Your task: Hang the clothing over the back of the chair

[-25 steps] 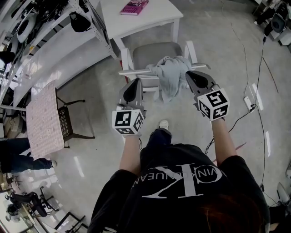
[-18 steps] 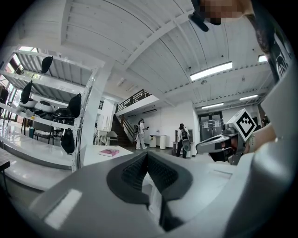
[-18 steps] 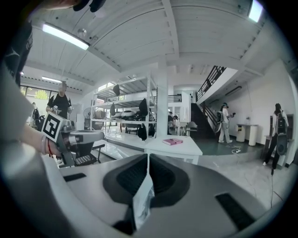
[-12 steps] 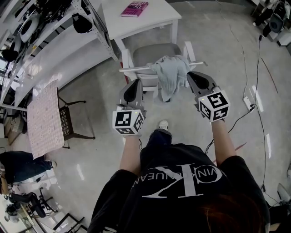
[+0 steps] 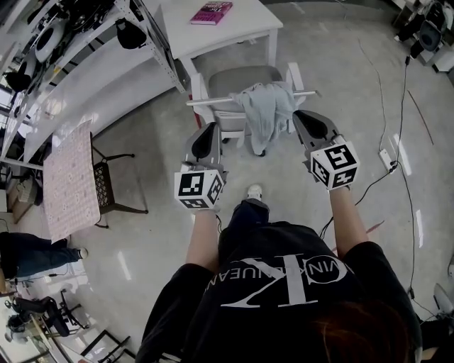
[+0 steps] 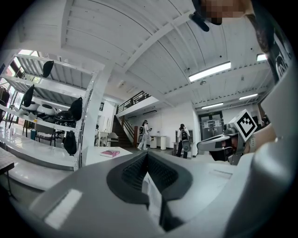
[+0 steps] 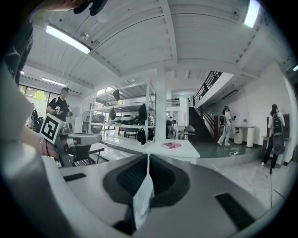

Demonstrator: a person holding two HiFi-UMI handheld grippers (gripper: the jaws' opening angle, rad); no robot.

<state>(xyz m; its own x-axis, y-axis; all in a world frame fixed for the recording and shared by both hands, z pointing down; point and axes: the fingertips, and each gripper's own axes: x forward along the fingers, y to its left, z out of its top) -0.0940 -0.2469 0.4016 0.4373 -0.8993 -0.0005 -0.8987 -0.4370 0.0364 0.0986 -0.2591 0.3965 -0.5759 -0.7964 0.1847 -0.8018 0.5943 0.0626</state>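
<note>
Just beyond my two gripper tips, the chair (image 5: 234,81) stands with its back rail (image 5: 213,104) toward me, and the clothing (image 5: 266,113) lies draped across that rail. It is a pale grey-blue piece of soft, crumpled fabric, with one fold hanging down the near side and the rest bunched toward the grey seat. The rail runs left to right, slightly tilted, and the garment's long axis crosses it from near to far. The right gripper (image 5: 299,115) is the nearer one, just beside the cloth's right edge but apart from it. The left gripper (image 5: 210,129) sits well to the left, at the bare stretch of rail. Both point roughly level, so the cloth lies ahead of them and below their line, and neither gripper view catches it. In those views the left gripper (image 6: 148,160) and the right gripper (image 7: 148,162) are each clenched, ribbed dark pads pressed together with no fabric between them. I judge the hanging largely done — any tidying would fall to the right side. The chair's frame is hard white slats. Farther off stands a white table (image 5: 245,28) with a pink book (image 5: 211,10) on it.
</note>
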